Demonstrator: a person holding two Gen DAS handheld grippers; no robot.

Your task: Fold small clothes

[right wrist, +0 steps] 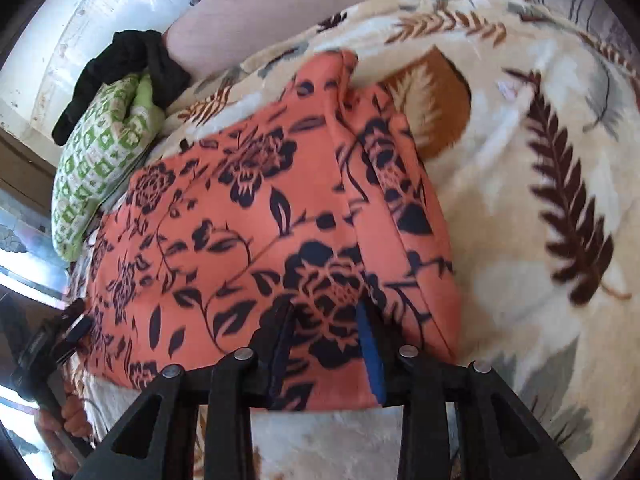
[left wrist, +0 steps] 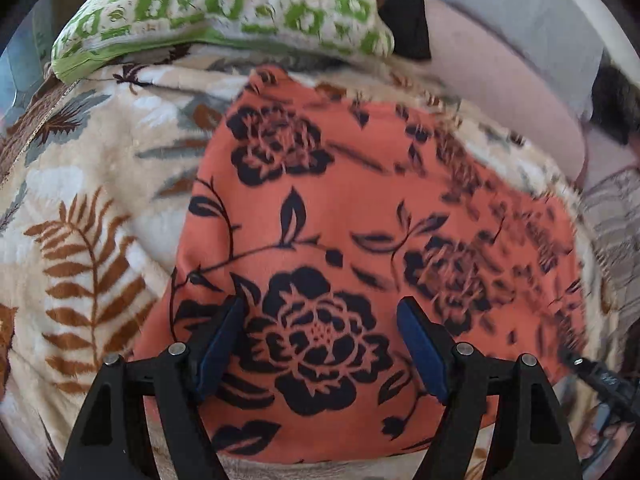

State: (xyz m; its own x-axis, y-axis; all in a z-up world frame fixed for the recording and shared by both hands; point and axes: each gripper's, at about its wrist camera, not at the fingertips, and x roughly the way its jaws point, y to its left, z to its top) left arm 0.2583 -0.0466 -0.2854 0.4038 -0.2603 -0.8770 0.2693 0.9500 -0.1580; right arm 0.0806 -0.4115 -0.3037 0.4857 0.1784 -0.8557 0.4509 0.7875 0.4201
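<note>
An orange garment with black flowers lies spread on a cream leaf-print blanket. One side of it is folded over along its right edge in the right wrist view. My left gripper hovers open and wide over the near part of the cloth, above a large black flower. My right gripper stands at the garment's near right corner, its jaws partly apart. The cloth lies flat and unpinched in the gap between them. Each gripper shows blurred at the edge of the other's view.
A green-and-white patterned pillow lies at the far end of the blanket, with a black piece of clothing on it. A pink surface rises behind. A hand holds the left tool.
</note>
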